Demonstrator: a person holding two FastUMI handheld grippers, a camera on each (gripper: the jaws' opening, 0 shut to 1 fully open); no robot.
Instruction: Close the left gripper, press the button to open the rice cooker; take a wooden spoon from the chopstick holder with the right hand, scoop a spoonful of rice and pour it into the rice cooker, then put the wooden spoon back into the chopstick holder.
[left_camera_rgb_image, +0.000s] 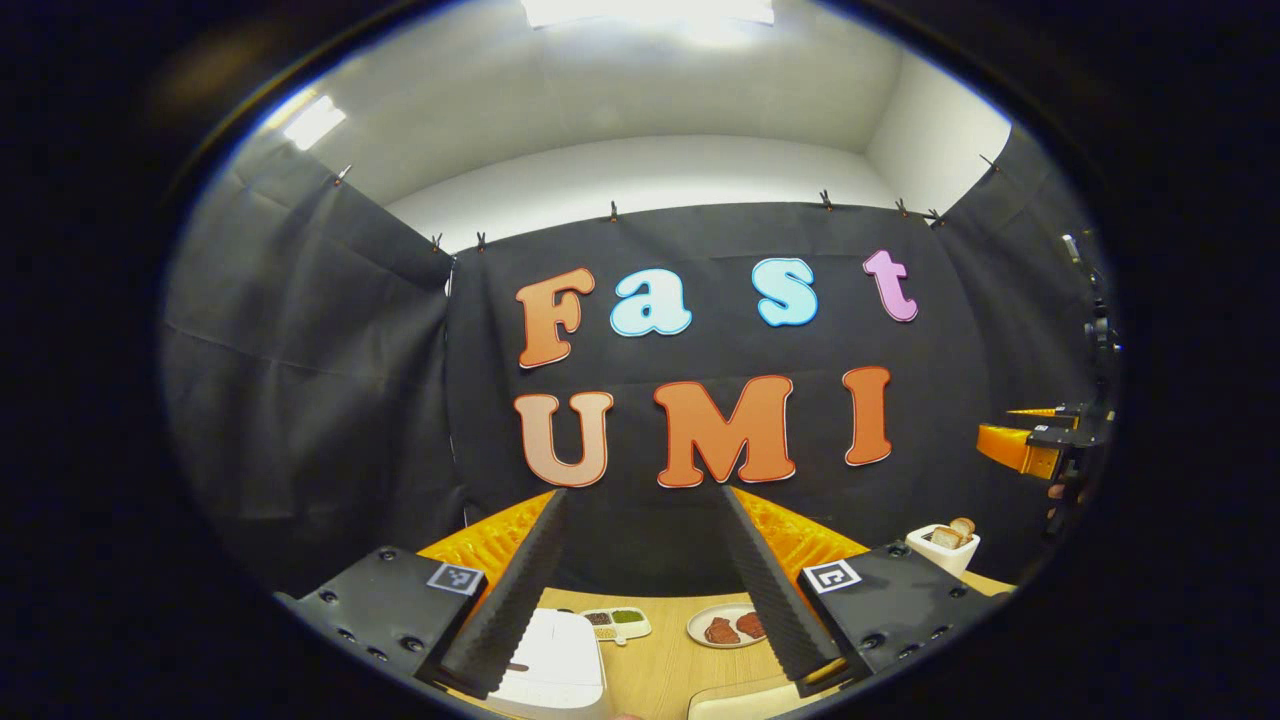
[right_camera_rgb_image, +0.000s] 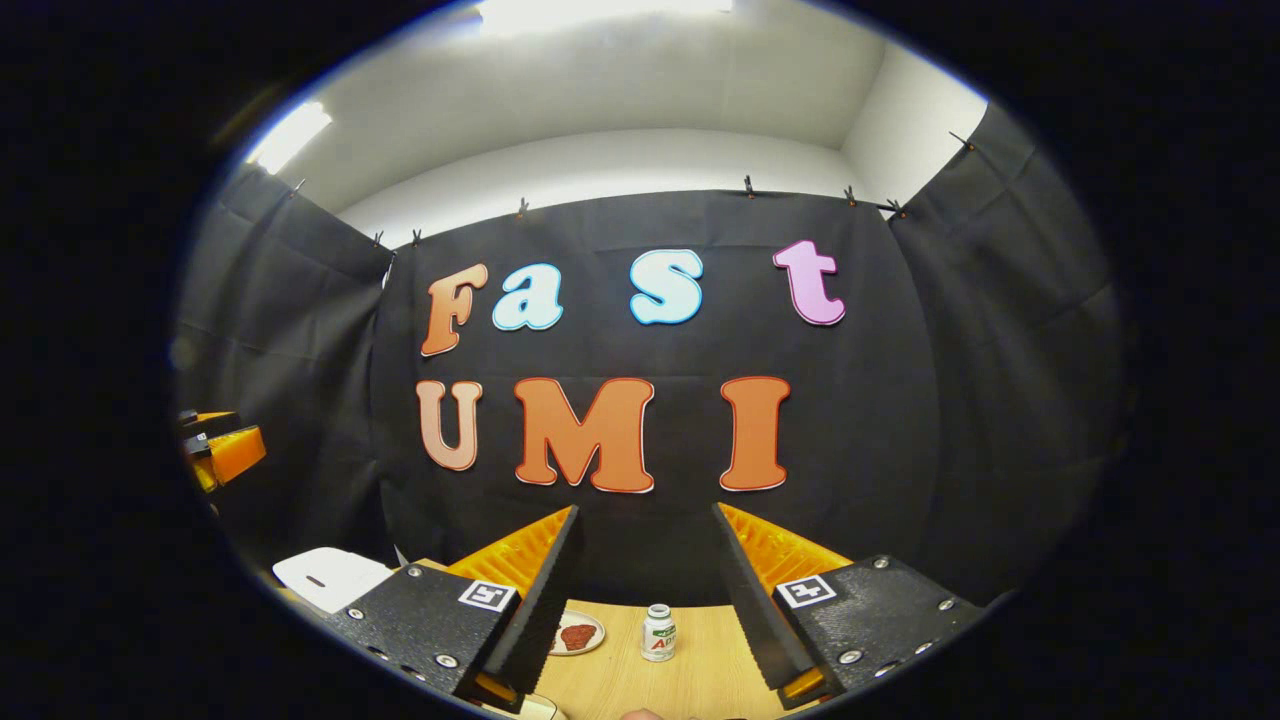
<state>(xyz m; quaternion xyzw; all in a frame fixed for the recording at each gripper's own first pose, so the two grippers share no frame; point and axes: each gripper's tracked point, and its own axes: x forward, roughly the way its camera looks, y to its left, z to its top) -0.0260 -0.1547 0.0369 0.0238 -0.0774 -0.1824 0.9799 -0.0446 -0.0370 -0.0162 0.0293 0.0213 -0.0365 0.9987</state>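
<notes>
Rice cooker (left_camera_rgb_image: 553, 655) is being seen low between the left gripper (left_camera_rgb_image: 640, 590) fingers, lid down; both it and the right gripper (right_camera_rgb_image: 640, 600) are being held wide apart, empty, so the button risks being missed by unclosed fingers

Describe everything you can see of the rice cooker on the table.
The rice cooker is white and boxy with rounded corners, seemingly smooth plastic. Its lid is shut, with a small dark slot on top. It stands on the wooden table at its left side; its base is out of sight. Neither gripper touches it.
</notes>
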